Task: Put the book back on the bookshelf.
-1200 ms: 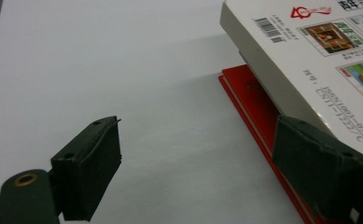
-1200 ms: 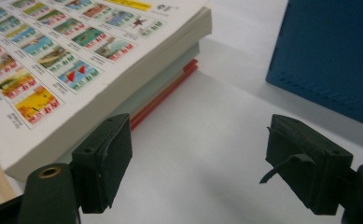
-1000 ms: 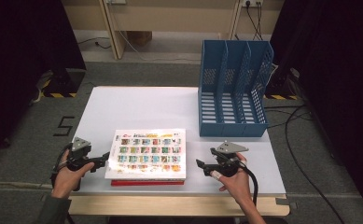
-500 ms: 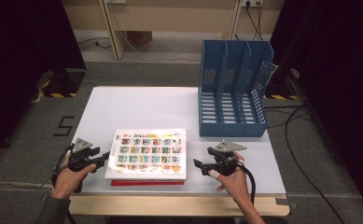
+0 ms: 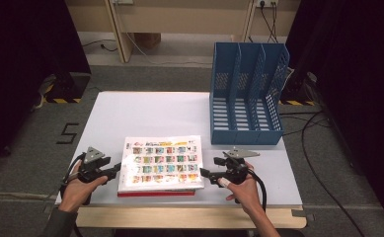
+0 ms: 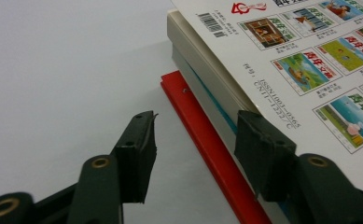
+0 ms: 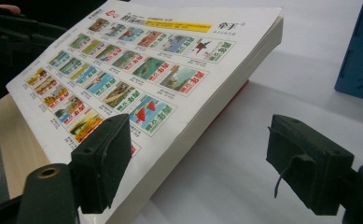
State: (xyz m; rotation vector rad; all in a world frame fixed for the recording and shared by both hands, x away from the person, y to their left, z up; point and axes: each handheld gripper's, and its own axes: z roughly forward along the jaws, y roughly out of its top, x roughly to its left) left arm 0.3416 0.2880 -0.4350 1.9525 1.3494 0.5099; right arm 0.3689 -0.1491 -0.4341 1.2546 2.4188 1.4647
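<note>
Two grippers flank book stack (image 5: 161, 164), table (image 5: 145, 113) bare behind

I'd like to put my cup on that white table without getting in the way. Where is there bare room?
The far left of the table, behind the stack of books and left of the blue file rack, is bare. The near edge is crowded: the left gripper and right gripper flank the books.

A blue file rack (image 5: 246, 94) with upright slotted dividers stands at the far right of my white table (image 5: 145, 113), its open front facing me. Beyond the table lies grey floor (image 5: 31, 143) bearing a black marking (image 5: 67, 133), yellow-and-black striped tape (image 5: 61, 100), and loose cables (image 5: 323, 123) at right.
</note>
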